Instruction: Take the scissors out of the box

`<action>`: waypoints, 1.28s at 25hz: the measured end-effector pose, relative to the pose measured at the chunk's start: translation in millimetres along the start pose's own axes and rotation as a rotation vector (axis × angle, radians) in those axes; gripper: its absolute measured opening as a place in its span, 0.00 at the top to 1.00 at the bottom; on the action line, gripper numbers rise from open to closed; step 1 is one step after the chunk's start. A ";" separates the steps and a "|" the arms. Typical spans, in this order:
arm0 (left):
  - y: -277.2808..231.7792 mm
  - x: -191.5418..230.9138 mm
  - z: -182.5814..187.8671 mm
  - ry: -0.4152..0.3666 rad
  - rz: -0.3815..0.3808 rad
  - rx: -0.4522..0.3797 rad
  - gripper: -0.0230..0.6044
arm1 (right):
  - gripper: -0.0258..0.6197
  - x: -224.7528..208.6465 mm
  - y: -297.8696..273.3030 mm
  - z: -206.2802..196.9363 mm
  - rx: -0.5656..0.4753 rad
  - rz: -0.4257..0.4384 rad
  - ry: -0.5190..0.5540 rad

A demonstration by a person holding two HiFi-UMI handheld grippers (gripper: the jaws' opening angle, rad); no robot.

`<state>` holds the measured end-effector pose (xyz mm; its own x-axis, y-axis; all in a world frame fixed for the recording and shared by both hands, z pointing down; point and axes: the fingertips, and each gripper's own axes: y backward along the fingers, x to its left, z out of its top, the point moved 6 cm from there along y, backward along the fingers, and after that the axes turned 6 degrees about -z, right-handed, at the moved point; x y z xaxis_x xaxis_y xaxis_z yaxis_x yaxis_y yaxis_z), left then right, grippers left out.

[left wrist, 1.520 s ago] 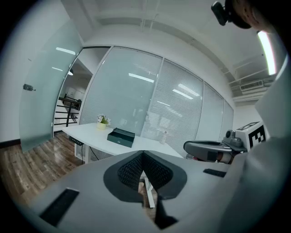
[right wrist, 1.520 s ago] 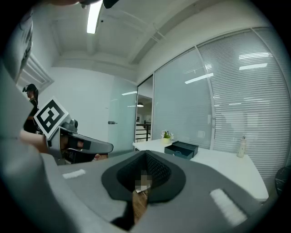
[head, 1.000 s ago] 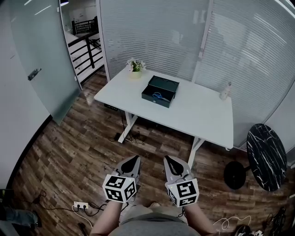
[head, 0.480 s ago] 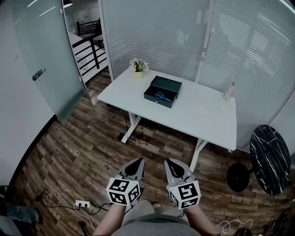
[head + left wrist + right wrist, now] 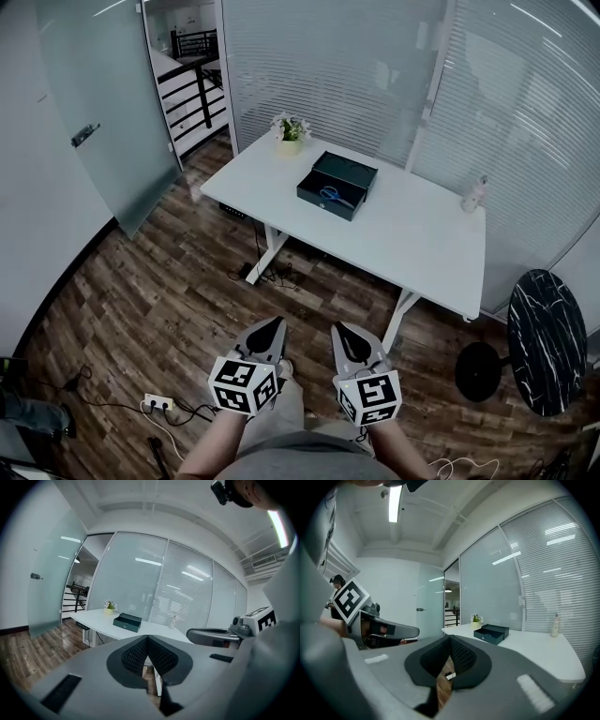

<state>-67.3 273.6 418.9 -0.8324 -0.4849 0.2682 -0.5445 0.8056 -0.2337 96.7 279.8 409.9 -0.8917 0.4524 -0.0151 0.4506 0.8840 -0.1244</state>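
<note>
A dark open box [image 5: 337, 185] sits on the white table [image 5: 412, 239] far ahead, with blue-handled scissors [image 5: 327, 196] lying in its front part. The box [image 5: 127, 622] also shows small in the left gripper view, and the box [image 5: 491, 633] shows in the right gripper view. My left gripper [image 5: 272, 325] and right gripper [image 5: 341, 330] are held side by side near my body, over the wooden floor, well short of the table. Both have their jaws shut with nothing between them.
A small potted plant [image 5: 291, 131] stands at the table's far left corner and a white bottle [image 5: 475, 196] at its far right. A round black marble side table [image 5: 544, 339] stands to the right. A power strip [image 5: 157, 404] and cables lie on the floor at left.
The head view has shifted a little, so the table and box now sit slightly further right in it. Both grippers stay close to my body, shut.
</note>
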 end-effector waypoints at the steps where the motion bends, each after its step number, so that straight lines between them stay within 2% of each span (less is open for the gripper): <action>1: -3.1 1.9 1.5 -0.004 0.002 0.000 0.96 | 0.95 -2.4 -4.6 0.7 -0.002 0.001 -0.002; 8: -35.1 24.1 6.0 0.012 0.011 0.006 0.96 | 0.95 -19.4 -41.6 -0.4 0.006 0.011 0.001; 15: -96.9 52.4 22.2 0.010 -0.022 0.015 0.96 | 0.95 -51.5 -92.5 -1.4 0.031 -0.008 0.012; 22: -158.9 95.6 41.9 -0.004 -0.047 0.029 0.96 | 0.95 -78.3 -170.6 6.8 0.029 -0.003 0.032; 32: -245.5 170.6 90.4 0.006 -0.068 0.028 0.96 | 0.95 -110.7 -291.1 34.9 0.018 -0.001 0.053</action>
<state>-85.0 -37.6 437.5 -0.7931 -0.5359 0.2894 -0.6022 0.7612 -0.2406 62.7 -31.7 413.1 -0.8885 0.4574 0.0375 0.4483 0.8824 -0.1427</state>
